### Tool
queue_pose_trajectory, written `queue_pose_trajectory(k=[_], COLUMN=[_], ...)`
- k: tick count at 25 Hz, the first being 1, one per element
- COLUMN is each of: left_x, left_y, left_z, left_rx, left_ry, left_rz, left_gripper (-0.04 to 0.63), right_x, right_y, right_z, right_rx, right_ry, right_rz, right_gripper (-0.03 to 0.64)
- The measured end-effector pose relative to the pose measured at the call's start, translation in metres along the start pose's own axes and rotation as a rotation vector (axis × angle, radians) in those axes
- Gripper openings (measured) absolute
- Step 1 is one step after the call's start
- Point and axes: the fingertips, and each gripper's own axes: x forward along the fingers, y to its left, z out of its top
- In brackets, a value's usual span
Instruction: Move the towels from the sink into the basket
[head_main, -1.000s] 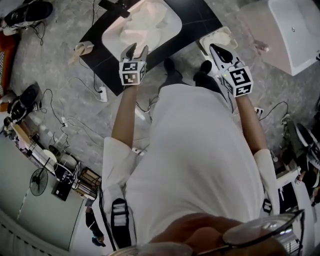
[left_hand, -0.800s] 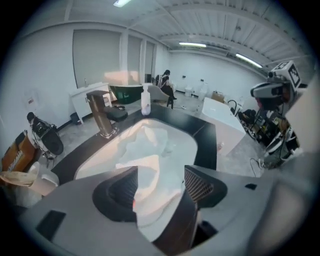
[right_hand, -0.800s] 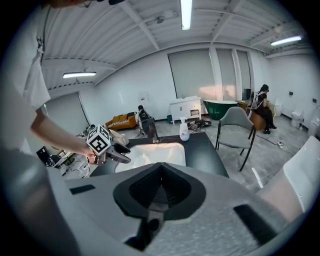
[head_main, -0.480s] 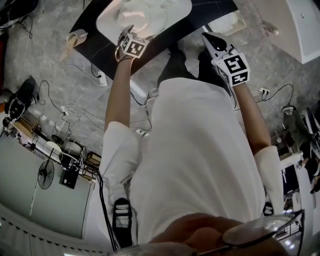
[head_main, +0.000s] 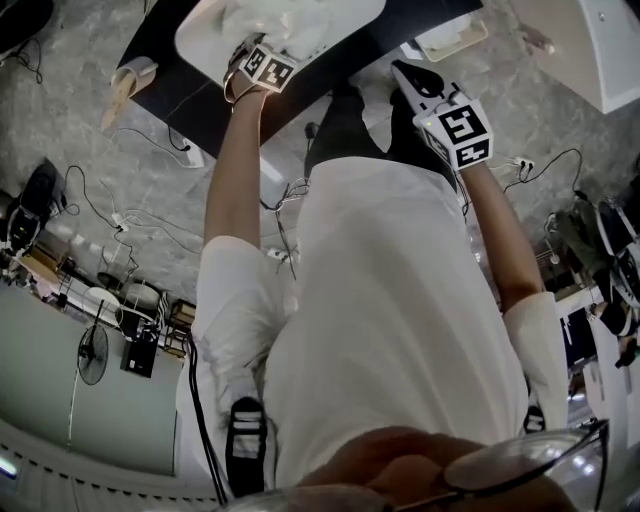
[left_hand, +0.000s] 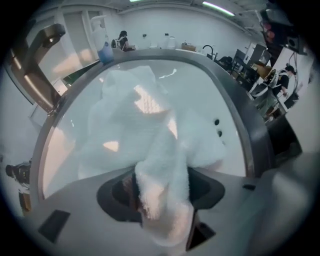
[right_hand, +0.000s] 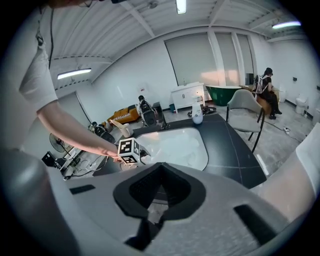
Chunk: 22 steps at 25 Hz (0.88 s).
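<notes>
Towels in sink, faucet alongside

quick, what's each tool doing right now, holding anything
Left tool: jaws have just been closing; now pinching the white towel between them.
Right tool: closed, nothing between its jaws.

Right gripper, fingers together with nothing between them. Beyond: dark counter with white sink holding towels; left gripper reaching in at the sink's left rim.
</notes>
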Motion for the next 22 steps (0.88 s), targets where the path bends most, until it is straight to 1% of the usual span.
queue_pose_trajectory(k=[1,3,5,8,11,15,18,22], left_x=[-0.002,-0.011,-0.026,-0.058,-0.097,-0.149,-0.186,-0.237], left_y=[0.002,0.002,-0.002,-0.004,-0.006,-0.021,-0.037,-0.058], left_z=[0.001,0.002,0.003,0.010,0.024,0.050,0.079,0.131], left_rx=[-0.006,-0.020,-0.045,-0.099,-0.169,-0.208,-0.236,-0.259], left_ry=[-0.007,-0.020,-0.039,-0.096,-0.177,-0.272,-0.350,-0.472], left_rz=[0.012,0.029,0.040,0.071,0.106,0.139,0.165,0.189], left_gripper=[0.228,0.168,0.145,0.132,0.127,0.125,0.124,0.124], right_x=[0.000,-0.003,-0.010,-0.022,-0.038,-0.064,-0.092,-0.134], right_y=[0.002,0.004,0.007,0.004,-0.005,-0.017,-0.028,-0.045], right_z=[0.000,0.002,0.005,0.012,0.021,0.028,0.034,0.043], right_rx=[-0.001,-0.004,-0.009,-0.023,-0.041,-0.050,-0.061,-0.061], right_ry=[0.000,-0.004,-0.010,-0.030,-0.053,-0.084,-0.115,-0.177], right_rz=[-0.001,-0.003,-0.007,-0.016,-0.025,-0.039,-0.051,-0.081], right_gripper=[-0.002,-0.002,-0.002,-0.002,-0.002,-0.002,-0.002,-0.002])
